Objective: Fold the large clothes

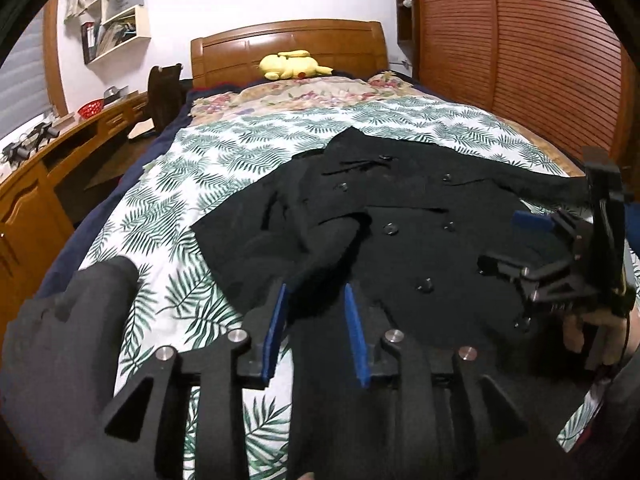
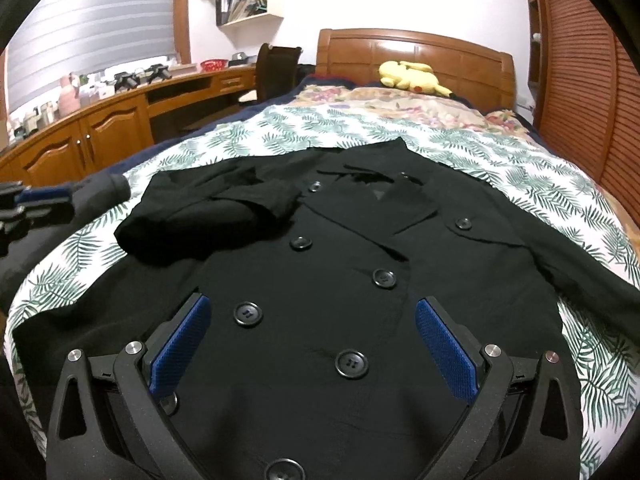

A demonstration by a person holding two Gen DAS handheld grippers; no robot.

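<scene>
A black double-breasted coat point(image 2: 320, 264) lies front up on the bed, collar toward the headboard. Its left sleeve point(image 2: 208, 216) is folded in over the chest; its right sleeve point(image 2: 580, 268) stretches out to the right. My right gripper point(image 2: 316, 320) is wide open, low over the coat's lower front, holding nothing. My left gripper point(image 1: 318, 300) is part open at the coat's point(image 1: 400, 216) left hem side, with black cloth lying between its blue pads point(image 1: 276, 328); I cannot tell if it grips. The right gripper also shows in the left wrist view point(image 1: 516, 240).
The bed has a leaf-print cover point(image 1: 192, 200) and a floral blanket point(image 1: 304, 92) by the wooden headboard point(image 1: 288, 44), with a yellow plush toy point(image 1: 290, 65). A wooden desk point(image 2: 120, 120) and chair point(image 2: 276, 68) stand left; a slatted wardrobe point(image 1: 520, 52) stands right.
</scene>
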